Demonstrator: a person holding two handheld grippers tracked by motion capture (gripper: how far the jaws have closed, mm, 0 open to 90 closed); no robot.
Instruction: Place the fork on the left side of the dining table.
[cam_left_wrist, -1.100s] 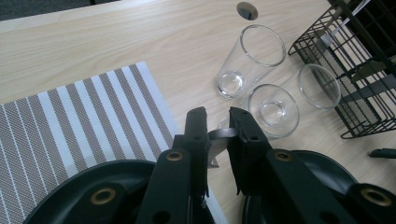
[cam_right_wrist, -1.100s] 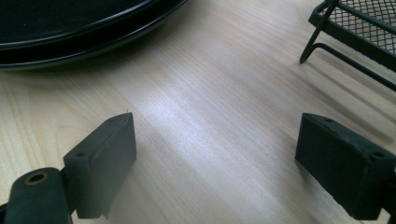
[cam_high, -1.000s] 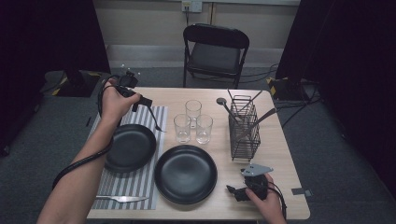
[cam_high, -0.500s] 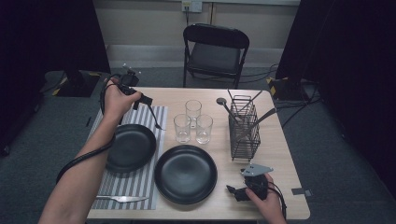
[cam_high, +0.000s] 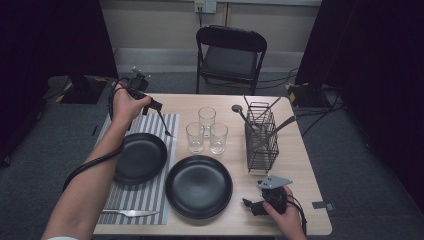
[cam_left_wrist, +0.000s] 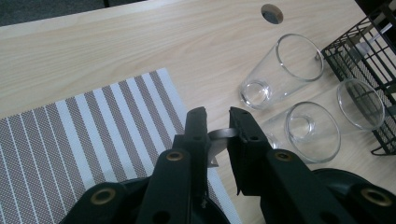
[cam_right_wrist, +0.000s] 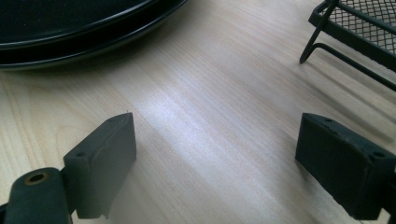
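A person's left tongs (cam_high: 150, 106) hover above the far left corner of the table (cam_high: 300, 165), their two black jaws pinching the metal handle of a utensil (cam_high: 163, 122) that slants down from them over the striped placemat (cam_high: 150, 195); its working end cannot be made out. In the left gripper view, the left tongs (cam_left_wrist: 217, 122) clamp a flat silver strip of that handle, with the placemat's far edge beneath and three clear glasses (cam_left_wrist: 299, 70) standing just to the right. The right tongs (cam_high: 248, 204) lie low at the near right edge of the table, held in the person's right hand (cam_high: 285, 217), jaws spread wide with nothing between them; the right gripper view shows bare wood between the pads (cam_right_wrist: 105, 158). Two black plates sit nearby, one (cam_high: 137, 157) on the placemat and one (cam_high: 198, 186) beside it. A black wire caddy (cam_high: 261, 142) holding utensils stands right of the glasses, and a knife (cam_high: 131, 213) rests on the placemat's near edge.
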